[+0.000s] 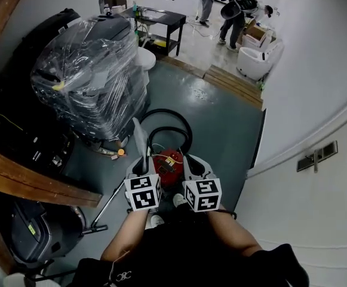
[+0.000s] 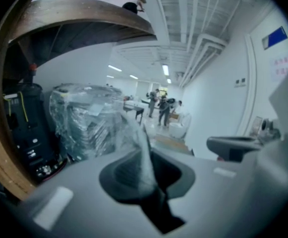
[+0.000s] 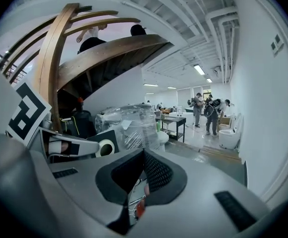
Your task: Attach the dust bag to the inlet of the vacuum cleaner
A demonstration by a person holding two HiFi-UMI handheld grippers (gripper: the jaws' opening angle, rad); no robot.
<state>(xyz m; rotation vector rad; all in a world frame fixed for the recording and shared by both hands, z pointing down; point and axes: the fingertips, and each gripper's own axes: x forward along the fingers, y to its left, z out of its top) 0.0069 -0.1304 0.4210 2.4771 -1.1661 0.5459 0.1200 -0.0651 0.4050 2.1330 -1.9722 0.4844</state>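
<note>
In the lower middle of the head view, the left gripper (image 1: 140, 160) is gripping the dust bag (image 1: 138, 137), a thin pale translucent sheet, with its jaws clamped on the bag's lower edge, and the bag is rising from them toward the frame's centre. Just to its right, the right gripper (image 1: 192, 163) is keeping its jaws pressed together on nothing. The red vacuum cleaner (image 1: 168, 164) is sitting on the floor between the two grippers' tips, its black hose (image 1: 186, 128) looping above it.
</note>
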